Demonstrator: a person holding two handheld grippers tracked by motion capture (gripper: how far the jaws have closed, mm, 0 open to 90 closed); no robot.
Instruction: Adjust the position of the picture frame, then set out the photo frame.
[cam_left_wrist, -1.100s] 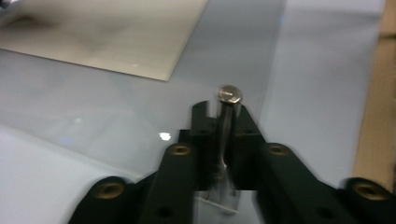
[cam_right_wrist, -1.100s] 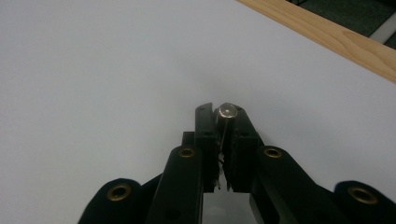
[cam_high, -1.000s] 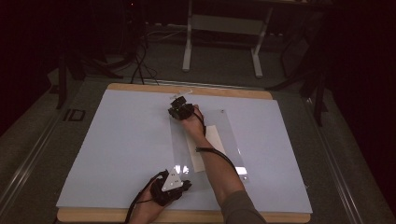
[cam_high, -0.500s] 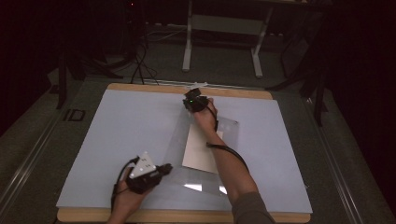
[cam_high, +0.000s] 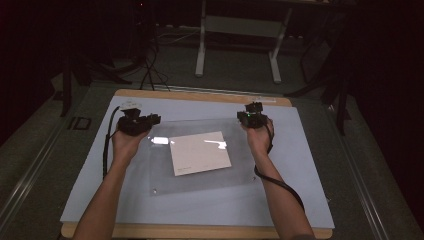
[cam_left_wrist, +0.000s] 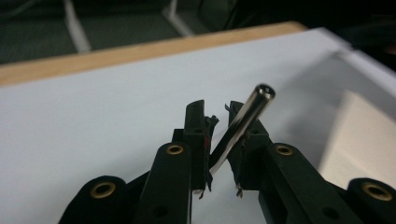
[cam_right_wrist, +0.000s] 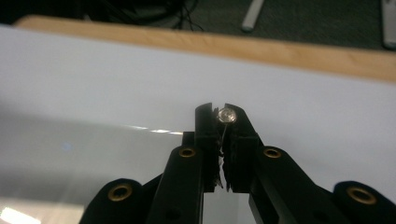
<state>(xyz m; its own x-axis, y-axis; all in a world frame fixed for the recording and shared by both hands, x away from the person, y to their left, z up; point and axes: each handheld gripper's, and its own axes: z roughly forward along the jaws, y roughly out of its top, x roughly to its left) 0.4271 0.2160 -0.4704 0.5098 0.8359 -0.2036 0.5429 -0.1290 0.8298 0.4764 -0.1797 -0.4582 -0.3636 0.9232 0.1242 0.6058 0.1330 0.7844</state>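
Both grippers now at far corners of clear acrylic sheet, having swung apart from its middle. Left gripper jaws just eased wider, metal pin slanted between — right gripper clamped on clear-headed fastener. Paper sheet lies mid-panel. Corner fastening likely next.

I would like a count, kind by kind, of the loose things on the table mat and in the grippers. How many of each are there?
Clear plastic sheet: 1
Paper card lying at the sheet: 1
Shiny metal pin: 2, one in the left gripper at, one in the right gripper at
Total: 4
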